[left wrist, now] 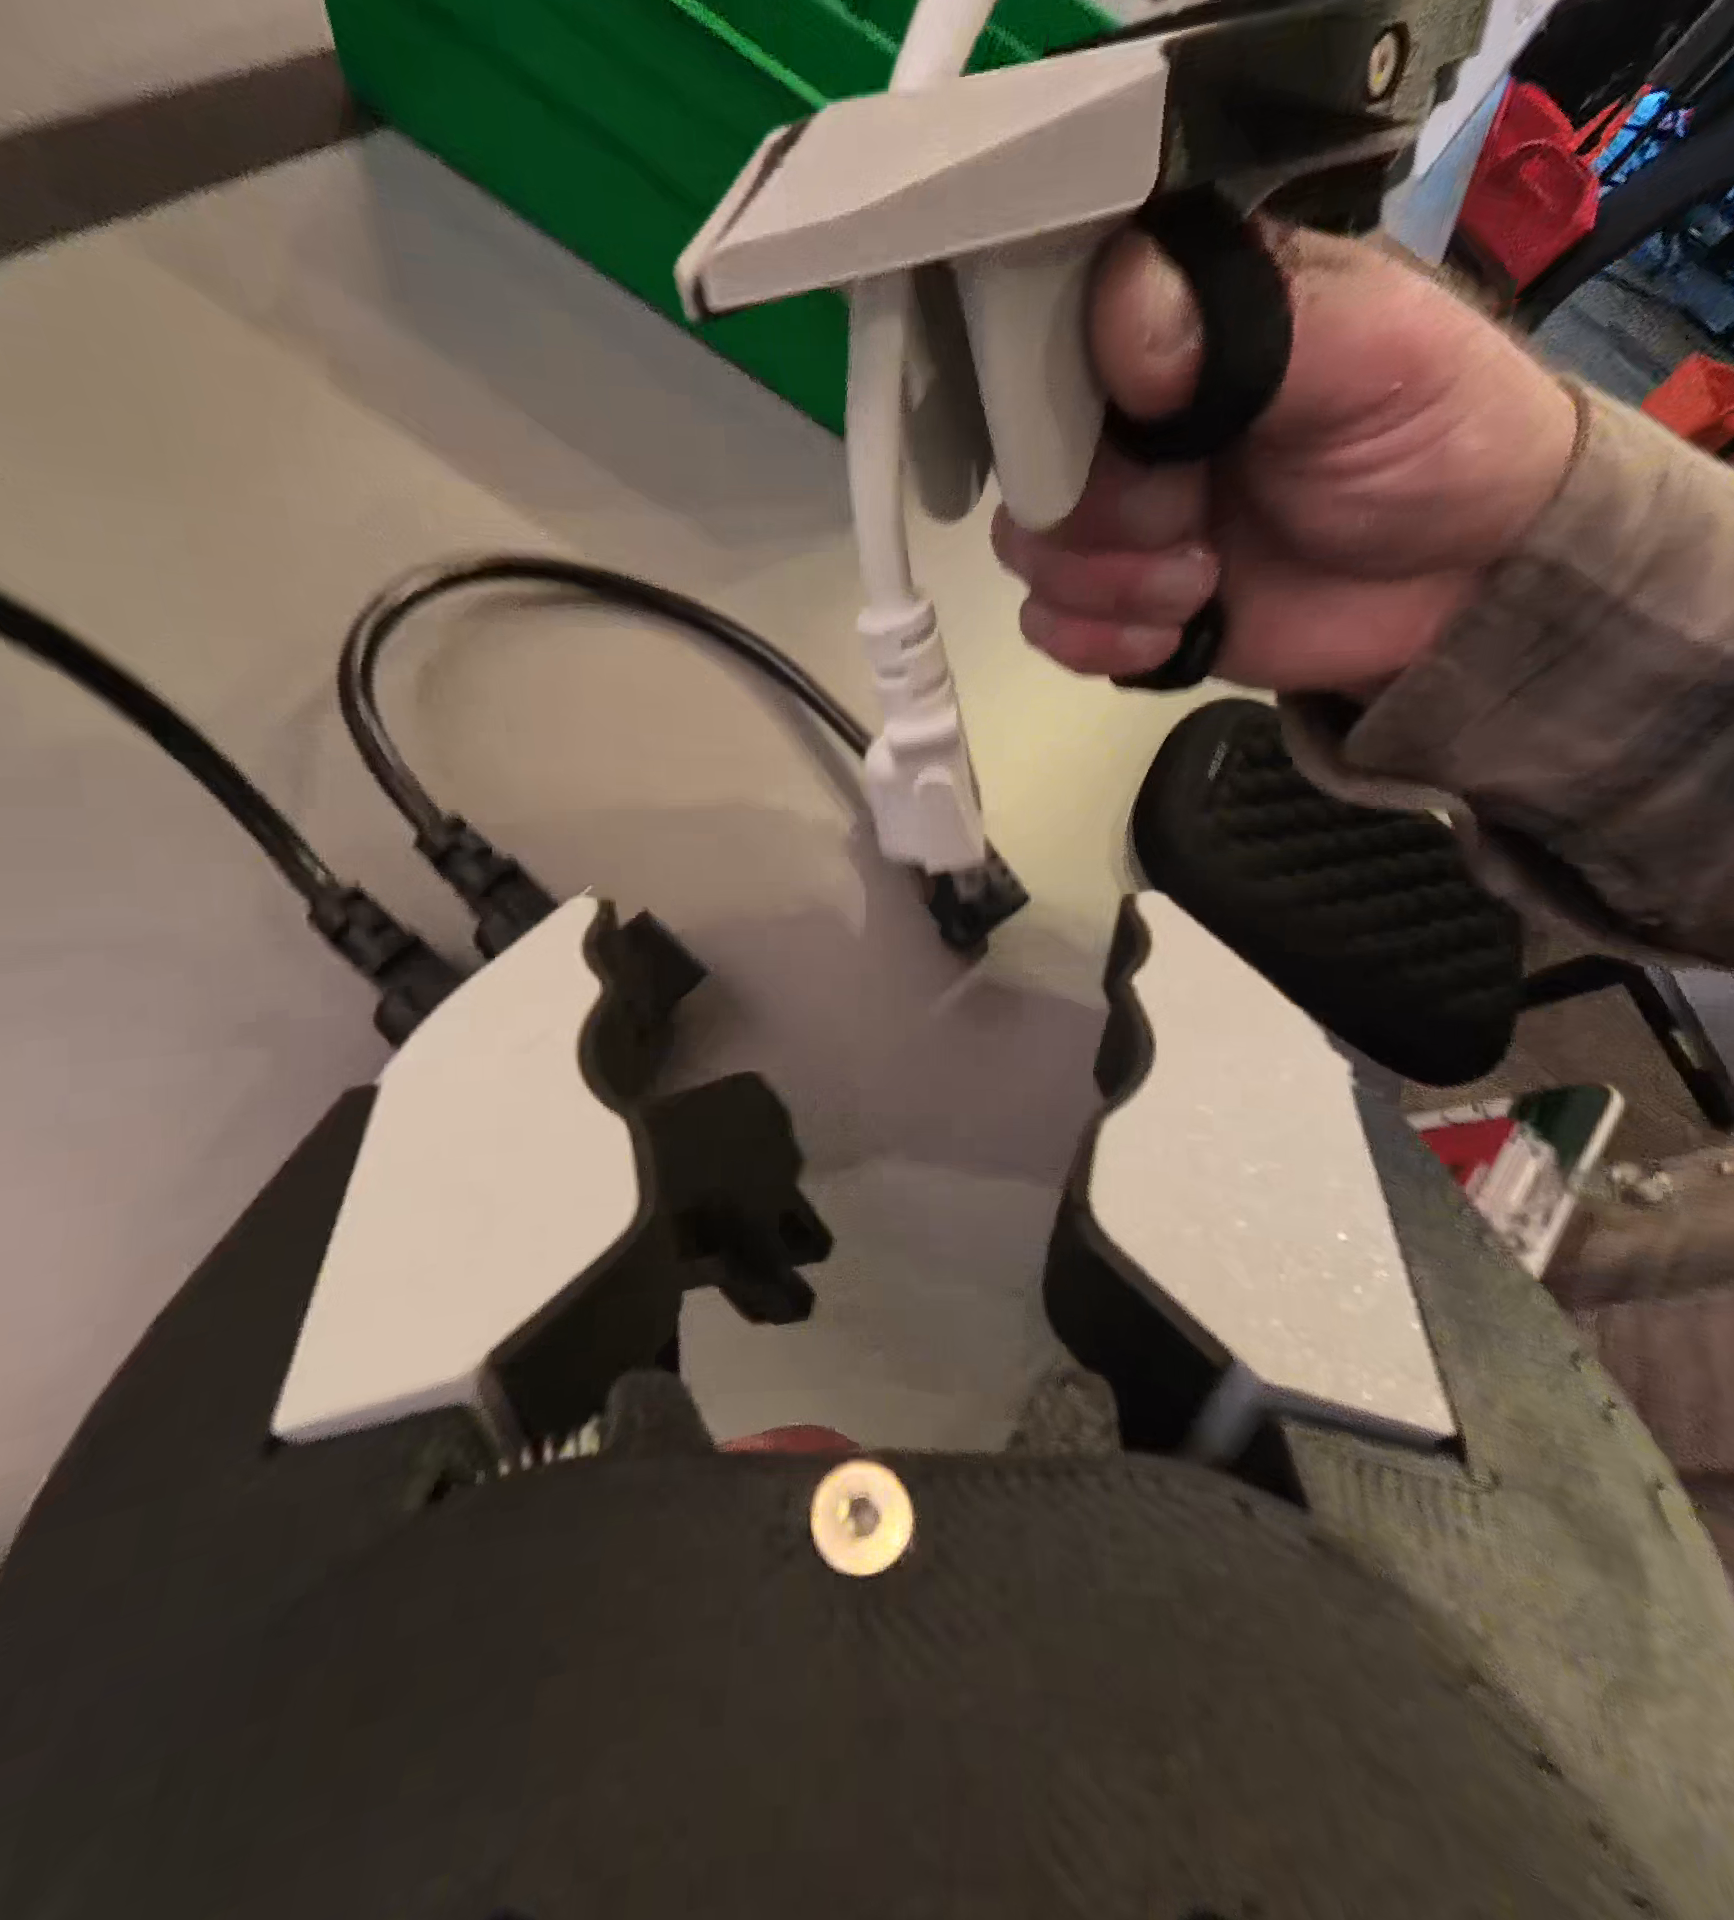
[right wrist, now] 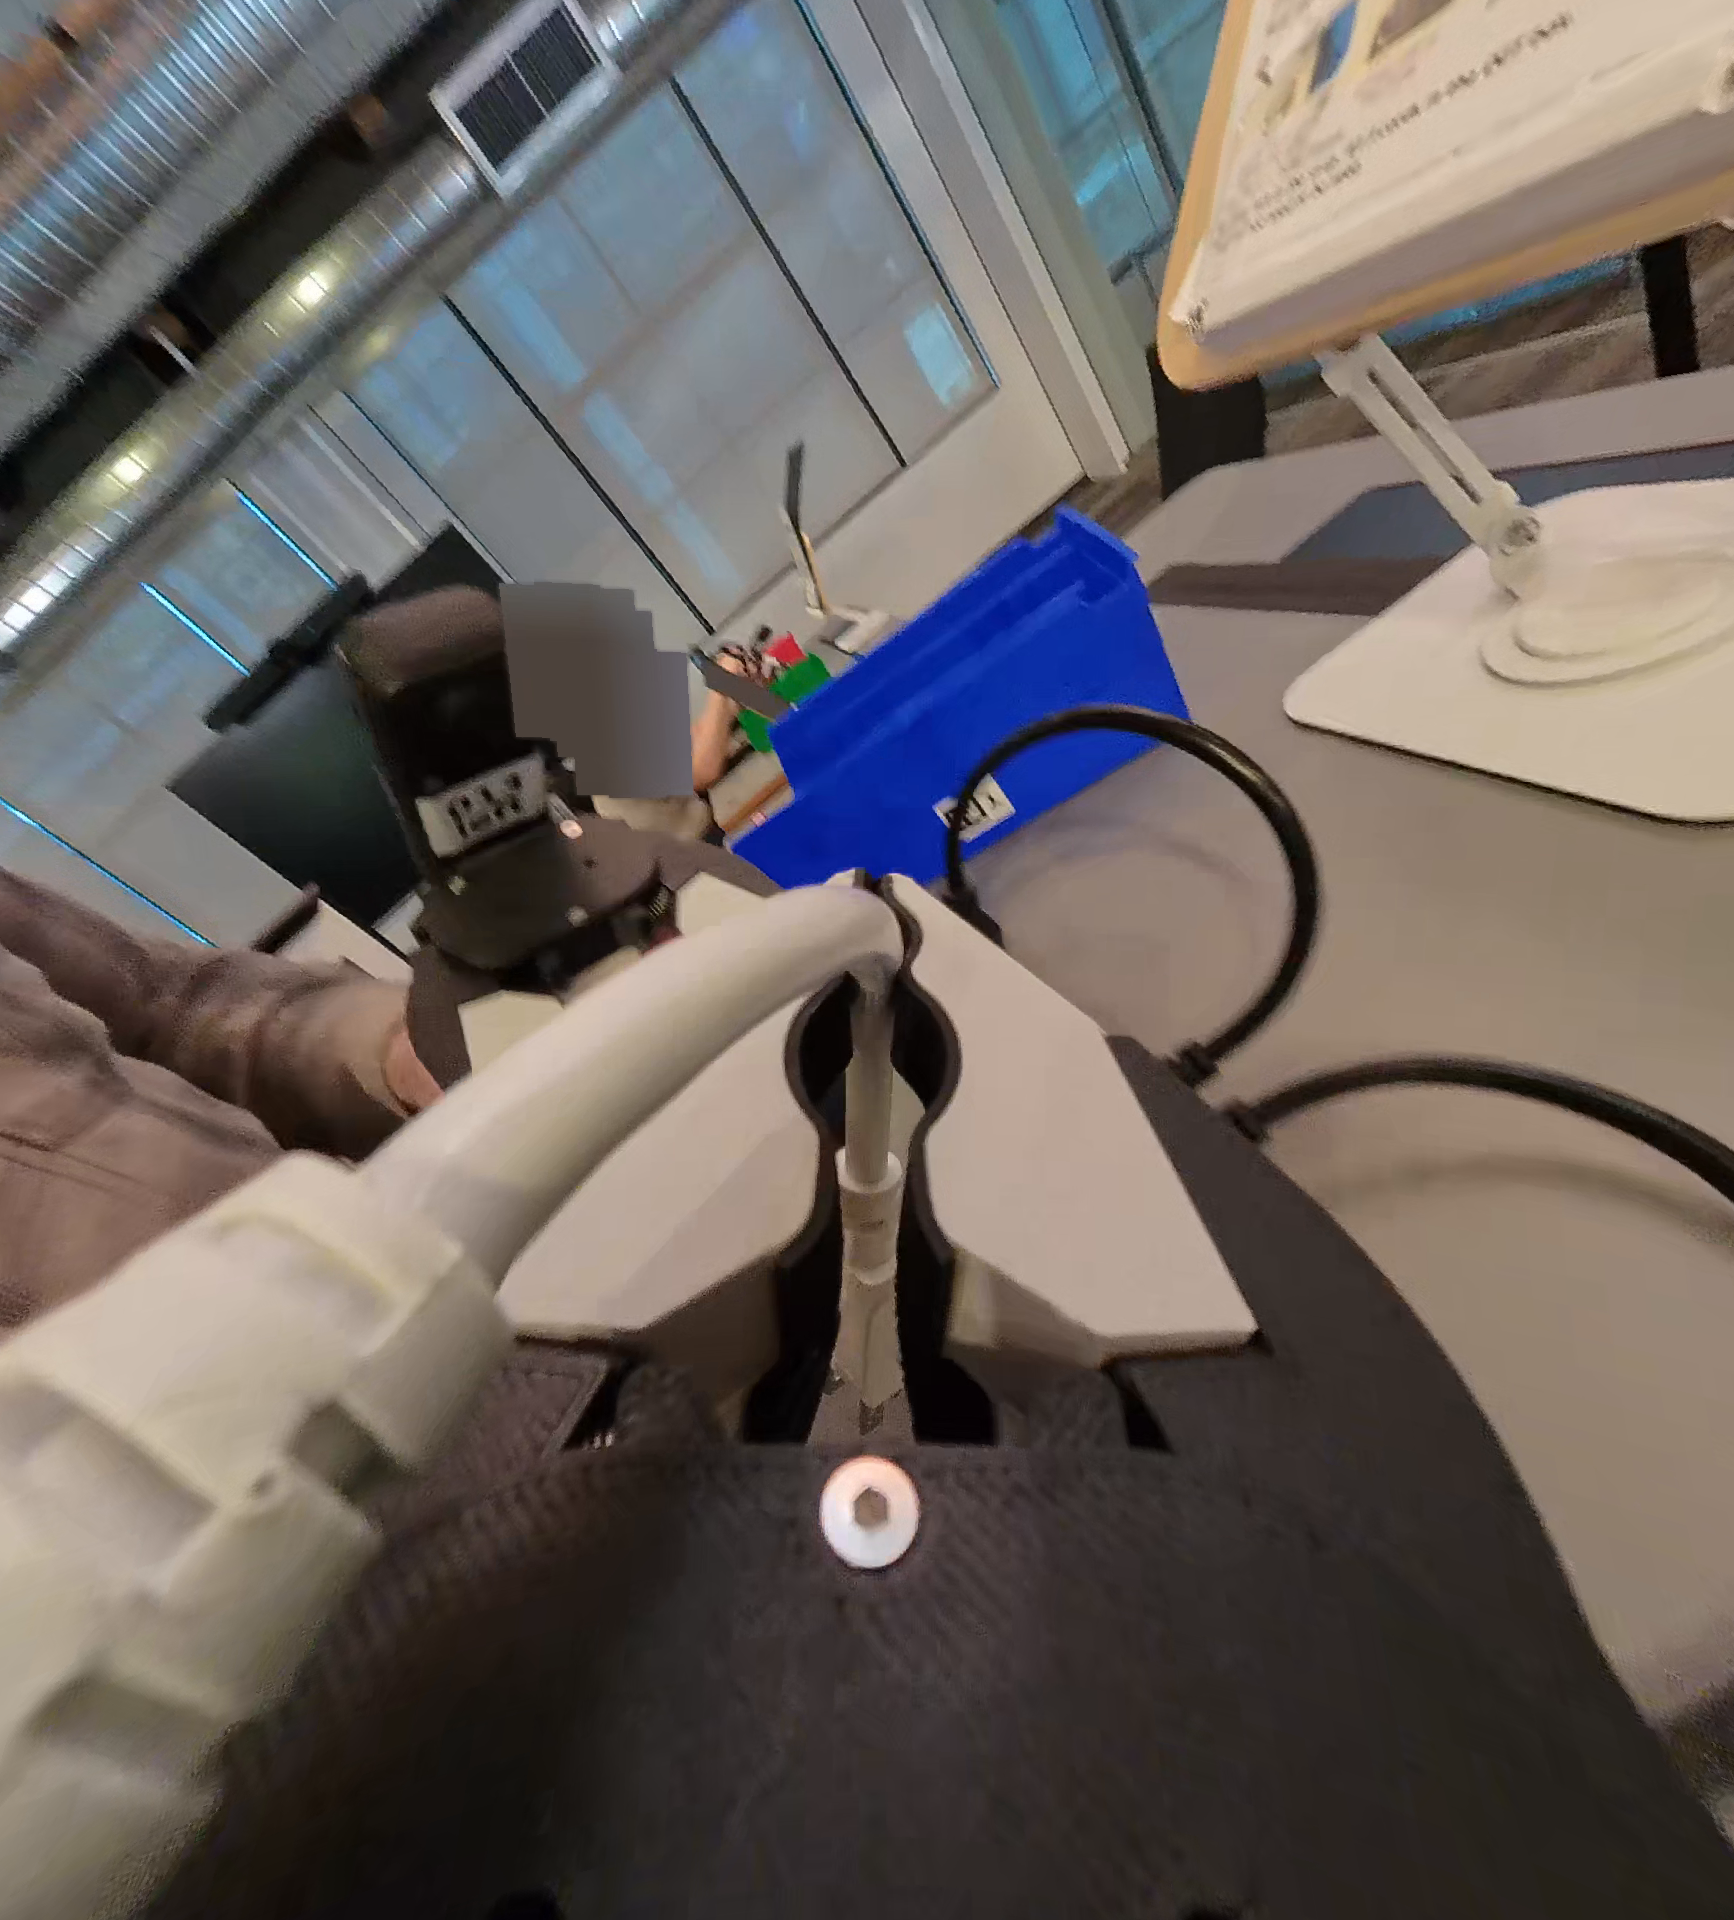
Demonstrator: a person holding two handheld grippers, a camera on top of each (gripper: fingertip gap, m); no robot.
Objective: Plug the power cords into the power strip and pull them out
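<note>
Across the left wrist view, the left gripper [left wrist: 858, 1081] hovers over the grey bench [left wrist: 115, 727] with its fingers [left wrist: 489, 1164] apart and empty, black plugs [left wrist: 738, 1195] lying just beneath them, probably waiting to be taken up. Farther off, the right gripper [left wrist: 712, 275], held in a hand [left wrist: 1289, 488], carries a white cord [left wrist: 889, 520] whose plug end dangles near a black connector [left wrist: 972, 904]. From the right wrist view, the right gripper's fingers [right wrist: 1039, 1143] are clamped on the thin white cord [right wrist: 868, 1101], likely to steer its plug. No power strip shows in either view. A blue bin [right wrist: 967, 727] bears a small label, too blurred to read.
</note>
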